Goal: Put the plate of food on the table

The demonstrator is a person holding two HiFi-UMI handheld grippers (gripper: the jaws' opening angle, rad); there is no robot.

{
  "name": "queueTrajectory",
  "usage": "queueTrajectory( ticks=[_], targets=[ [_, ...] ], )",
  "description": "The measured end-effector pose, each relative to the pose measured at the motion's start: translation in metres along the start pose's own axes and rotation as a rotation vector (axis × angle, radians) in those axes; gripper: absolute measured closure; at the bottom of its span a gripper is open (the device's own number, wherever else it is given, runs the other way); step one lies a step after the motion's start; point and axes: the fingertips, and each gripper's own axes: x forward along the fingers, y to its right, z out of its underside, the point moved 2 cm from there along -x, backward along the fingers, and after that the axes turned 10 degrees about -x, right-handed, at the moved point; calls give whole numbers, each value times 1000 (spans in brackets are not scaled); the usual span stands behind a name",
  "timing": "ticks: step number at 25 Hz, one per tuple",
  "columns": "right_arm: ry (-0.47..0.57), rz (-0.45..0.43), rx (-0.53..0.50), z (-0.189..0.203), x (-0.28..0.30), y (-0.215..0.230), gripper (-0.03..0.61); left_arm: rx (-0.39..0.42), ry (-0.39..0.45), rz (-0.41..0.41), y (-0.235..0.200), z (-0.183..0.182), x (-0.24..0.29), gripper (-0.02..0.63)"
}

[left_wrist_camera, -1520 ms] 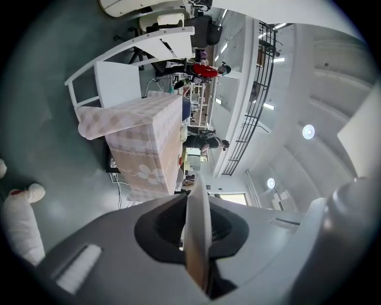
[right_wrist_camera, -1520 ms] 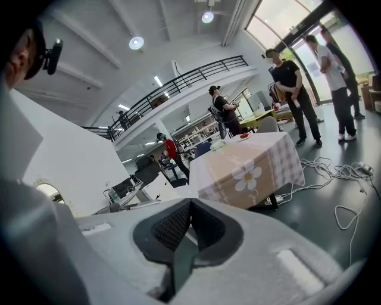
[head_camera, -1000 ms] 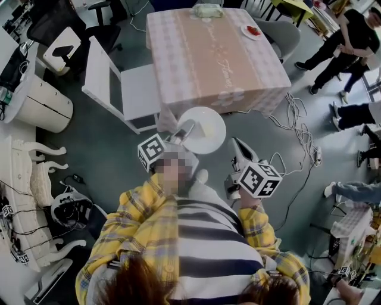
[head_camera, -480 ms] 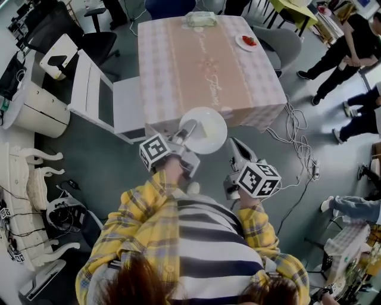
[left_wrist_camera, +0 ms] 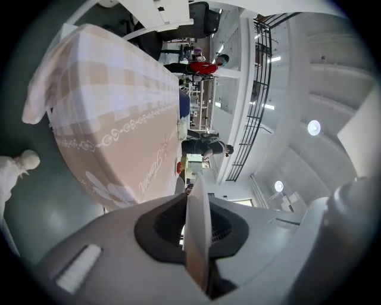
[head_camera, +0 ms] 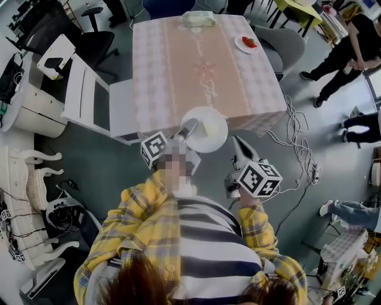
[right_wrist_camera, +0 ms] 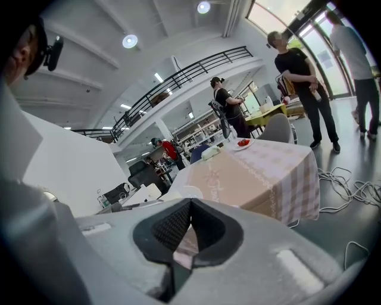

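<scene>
A white plate (head_camera: 205, 130) with a pale piece of food on it hangs over the near edge of the table (head_camera: 202, 65), which has a pink checked cloth. My left gripper (head_camera: 190, 126) is shut on the plate's left rim. In the left gripper view the plate (left_wrist_camera: 196, 214) shows edge-on between the jaws of the left gripper (left_wrist_camera: 198, 262). My right gripper (head_camera: 237, 143) hovers over the floor just right of the plate, shut with nothing in it. In its own view the right gripper (right_wrist_camera: 189, 206) points at the table (right_wrist_camera: 250, 173).
A small plate of red food (head_camera: 246, 42) and a pale box (head_camera: 200, 18) lie at the table's far end. A white chair (head_camera: 98, 101) stands left of the table, and cables (head_camera: 297, 128) trail on the floor at its right. People (head_camera: 351, 47) stand at the far right.
The person has stepped toward the table. The plate, held out by the left gripper, now overlaps the table's near edge. Both grippers keep their state.
</scene>
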Motion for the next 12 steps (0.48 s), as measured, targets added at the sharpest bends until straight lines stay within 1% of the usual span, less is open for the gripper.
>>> queueTrajectory(
  ticks=[4,7,12],
  targets=[
    [-8,17,9,-9,17,17,581,-11,-15,-5,-1,-7,26,595],
    [-1,22,7,-22,34,27,581,12,-29,-13,1,-18,49,595],
    [2,43,7,-42,61,44,581,5,-54,-18,3,-33,85,595]
  ],
)
